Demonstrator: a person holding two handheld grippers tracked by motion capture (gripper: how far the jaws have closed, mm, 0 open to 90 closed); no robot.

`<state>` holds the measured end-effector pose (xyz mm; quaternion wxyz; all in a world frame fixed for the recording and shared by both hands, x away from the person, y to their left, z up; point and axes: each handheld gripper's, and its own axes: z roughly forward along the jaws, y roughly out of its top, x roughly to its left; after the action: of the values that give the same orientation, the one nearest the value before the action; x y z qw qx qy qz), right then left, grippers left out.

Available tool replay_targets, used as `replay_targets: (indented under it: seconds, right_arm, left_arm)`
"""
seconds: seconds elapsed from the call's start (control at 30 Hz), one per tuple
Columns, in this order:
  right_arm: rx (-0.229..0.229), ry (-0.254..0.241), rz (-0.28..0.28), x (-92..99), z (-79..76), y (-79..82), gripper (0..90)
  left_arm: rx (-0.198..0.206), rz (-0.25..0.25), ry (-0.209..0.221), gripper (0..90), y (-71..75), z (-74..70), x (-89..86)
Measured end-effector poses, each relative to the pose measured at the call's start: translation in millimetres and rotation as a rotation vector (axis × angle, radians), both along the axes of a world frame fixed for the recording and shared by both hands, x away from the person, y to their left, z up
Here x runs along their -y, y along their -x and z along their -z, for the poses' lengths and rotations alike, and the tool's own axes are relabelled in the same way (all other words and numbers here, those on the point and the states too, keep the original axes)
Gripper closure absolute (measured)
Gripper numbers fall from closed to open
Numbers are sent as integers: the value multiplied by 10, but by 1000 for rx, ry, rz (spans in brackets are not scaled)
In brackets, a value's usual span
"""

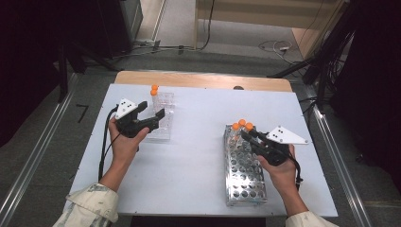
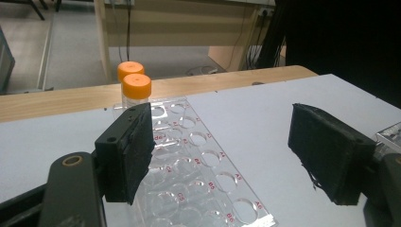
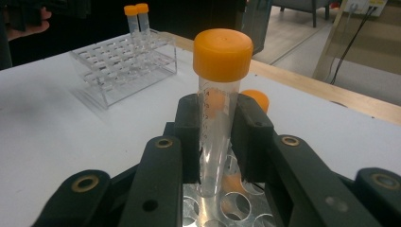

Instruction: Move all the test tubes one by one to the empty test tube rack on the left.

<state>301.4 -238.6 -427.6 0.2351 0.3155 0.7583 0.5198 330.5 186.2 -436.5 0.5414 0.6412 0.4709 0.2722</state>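
The right gripper [image 3: 218,142] is clenched on an orange-capped tube [image 3: 218,109], its 2 pads pressed on the clear wall just under the cap, and the tube's lower end is still down in a hole at the far end of the metal rack [image 1: 243,177] on the right side of the table [image 1: 189,156]. What the coming move turns on is the tube's long axis: it stands close to upright, tipped only slightly, so it should come free by a straight lift along that axis before any travel sideways (a sideways pull now would likely jam it against the hole's edge). 2 more orange caps [image 1: 245,124] sit beside it at the rack's far end. The clear acrylic rack [image 1: 161,118] lies to the left and a little farther away, well apart from the metal one, with 2 capped tubes [image 2: 134,87] already standing at its far end and its nearer holes vacant. The left gripper [image 2: 222,156] hangs just above that clear rack's near part, jaws spread wide with nothing between them, so it is the nearer hand to the destination, while the right alone has the tube.
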Motion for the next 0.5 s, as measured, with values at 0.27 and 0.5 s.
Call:
replay_targets:
  seconds: [0.27, 0.5]
  right_arm:
    - [20, -22, -11, -7, -174, 89, 715]
    - [15, -26, -44, -86, -284, 188, 715]
  left_arm:
    - [-7, 21, -12, 181, 5, -11, 41]
    - [-5, 53, -19, 174, 44, -52, 129]
